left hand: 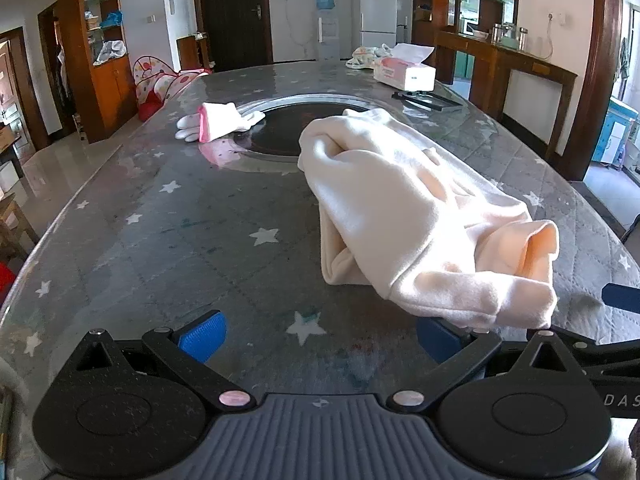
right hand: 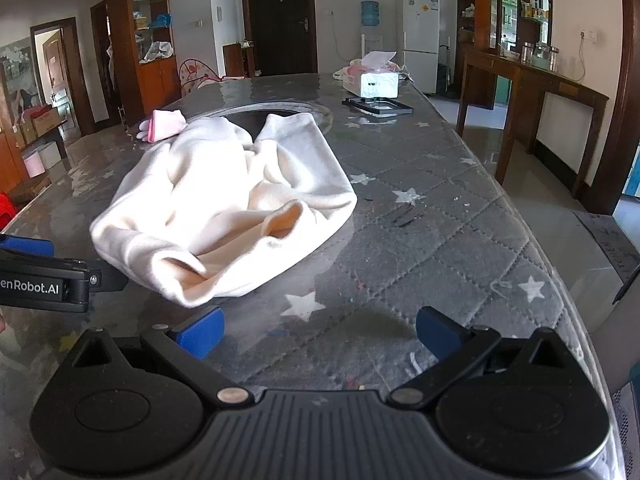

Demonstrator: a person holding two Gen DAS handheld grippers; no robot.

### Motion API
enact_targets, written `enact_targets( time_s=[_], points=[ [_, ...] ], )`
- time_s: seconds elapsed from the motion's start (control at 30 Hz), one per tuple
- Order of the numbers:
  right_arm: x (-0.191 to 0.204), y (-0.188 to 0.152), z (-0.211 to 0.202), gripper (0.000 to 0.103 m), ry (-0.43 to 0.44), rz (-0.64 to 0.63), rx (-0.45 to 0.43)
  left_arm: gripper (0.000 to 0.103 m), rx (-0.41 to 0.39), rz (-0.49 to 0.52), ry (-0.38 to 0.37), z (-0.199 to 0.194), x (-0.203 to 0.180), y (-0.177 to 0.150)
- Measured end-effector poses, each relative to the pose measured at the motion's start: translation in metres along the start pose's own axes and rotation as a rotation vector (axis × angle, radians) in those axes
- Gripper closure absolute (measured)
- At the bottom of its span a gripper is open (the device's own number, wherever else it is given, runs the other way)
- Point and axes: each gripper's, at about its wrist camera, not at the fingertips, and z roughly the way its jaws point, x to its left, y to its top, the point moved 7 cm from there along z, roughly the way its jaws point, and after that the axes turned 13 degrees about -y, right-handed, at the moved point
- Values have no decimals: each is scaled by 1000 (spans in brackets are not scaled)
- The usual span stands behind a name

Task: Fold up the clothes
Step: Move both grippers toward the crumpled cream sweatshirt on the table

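- Left gripper (left hand: 322, 336) stood wide, nothing between its pads; its right pad was partly hidden behind the cloth's near edge.
- Right gripper (right hand: 320, 334) likewise wide and empty.
- Cream garment (left hand: 416, 216) lay crumpled on the star-patterned table (left hand: 180, 232), its underside folds hidden.

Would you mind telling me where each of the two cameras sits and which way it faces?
Left wrist view: sits on the left gripper, angled down along the table; the cream garment lies ahead to its right; its own open blue fingers show, plus the right gripper's fingertip at the right edge.
Right wrist view: sits on the right gripper, same downward angle; the garment lies ahead to its left; its open fingers show, with the left gripper at the left edge.
Shared: garment, pink-cuffed gloves, tissue box.
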Motion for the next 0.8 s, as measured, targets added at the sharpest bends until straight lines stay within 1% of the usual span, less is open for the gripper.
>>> enact_targets(
  time_s=[0.2, 0.4, 0.6, 0.7, 0.8],
  points=[
    [0, -2, -14, 0, 7, 9, 2, 0, -16, -8, 1, -16, -2, 0],
    [-1, -3, -28, 0, 13, 24, 9, 0, -26, 25, 11, -32, -7, -1],
    [-1, -4, -38, 0, -9, 31, 27, 0, -28, 21, 6, -42, -10, -4],
    [-4, -4, -41, 0, -13, 75, 50, 0, -34, 14, 3, -46, -8, -4],
    [-4, -5, -45, 0, 3, 130, 80, 0, -35, 2, 0, -50, -7, -3]
  ],
)
